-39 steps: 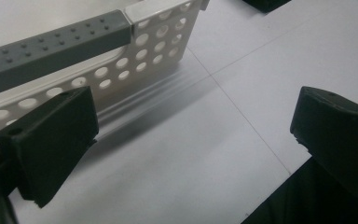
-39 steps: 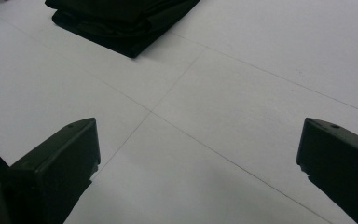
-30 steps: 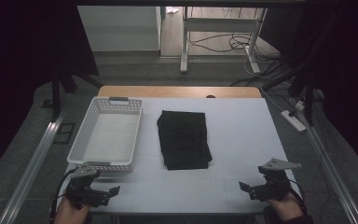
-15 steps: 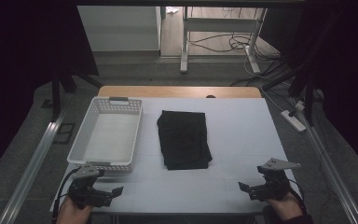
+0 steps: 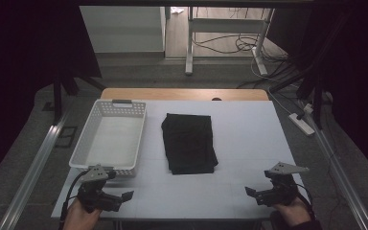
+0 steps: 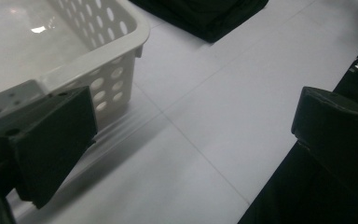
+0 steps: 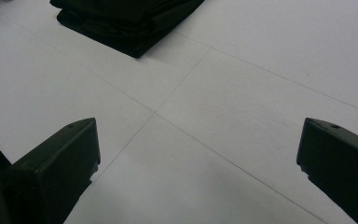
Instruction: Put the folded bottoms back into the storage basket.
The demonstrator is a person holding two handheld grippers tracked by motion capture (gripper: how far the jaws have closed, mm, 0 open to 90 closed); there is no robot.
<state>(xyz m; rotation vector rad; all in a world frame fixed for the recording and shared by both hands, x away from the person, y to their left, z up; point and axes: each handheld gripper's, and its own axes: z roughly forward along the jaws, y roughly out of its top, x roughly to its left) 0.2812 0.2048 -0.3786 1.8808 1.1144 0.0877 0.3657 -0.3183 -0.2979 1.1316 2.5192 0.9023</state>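
Observation:
A folded black cloth point(image 5: 189, 143) lies flat in the middle of the white table point(image 5: 249, 129). It also appears at the top of the left gripper view point(image 6: 205, 11) and the right gripper view point(image 7: 126, 18). A white perforated basket point(image 5: 109, 136) stands to its left, empty, and its near corner point(image 6: 93, 51) is close to my left jaw. My left gripper point(image 5: 124, 197) rests open at the front left edge, holding nothing. At the front right, my right gripper point(image 5: 250, 193) is open too, with bare table between its jaws.
Beyond the table's far wooden edge point(image 5: 182, 93) is a floor with desk legs point(image 5: 189, 48) and cables point(image 5: 230, 45). A power strip point(image 5: 301, 123) lies on the floor to the right. Metal rails point(image 5: 33, 167) run along both sides.
My left gripper has shifted slightly toward the front edge. The right gripper, the cloth and the basket are where they were.

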